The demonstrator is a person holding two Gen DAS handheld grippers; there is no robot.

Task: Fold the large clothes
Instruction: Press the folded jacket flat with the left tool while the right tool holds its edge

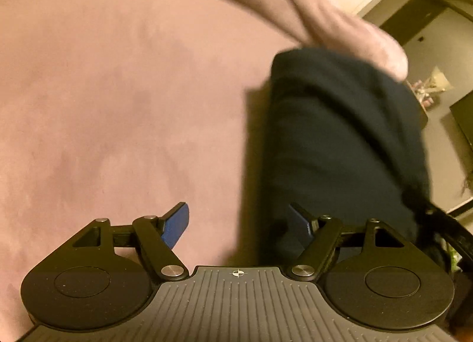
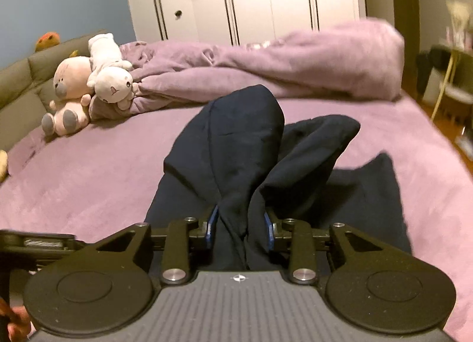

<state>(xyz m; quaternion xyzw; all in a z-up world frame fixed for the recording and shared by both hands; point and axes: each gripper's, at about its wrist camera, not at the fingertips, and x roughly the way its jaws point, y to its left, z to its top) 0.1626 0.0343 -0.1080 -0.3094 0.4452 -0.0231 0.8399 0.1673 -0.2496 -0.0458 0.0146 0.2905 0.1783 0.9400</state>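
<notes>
Dark navy garment (image 2: 236, 158) bunched at frame centre on the purple bed (image 2: 88, 182), pinched between pads of right hand-held gripper (image 2: 239, 225); left hand-held gripper (image 1: 241, 223) spread, empty, garment at its right.

left wrist: close, down onto bed (image 1: 103, 90) | right wrist: across bed | shared: dark garment (image 2: 245, 141)

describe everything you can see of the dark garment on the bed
The dark navy garment looks like soft, matte, plain woven cloth with a visible seam. It lies partly on the purple bed cover, bunched and lifted into two rounded folds near the middle, with a flatter part spread to the right. The right tongs pinch a gathered fold of it. In the left wrist view it runs beside the open left tongs, blurred.
</notes>
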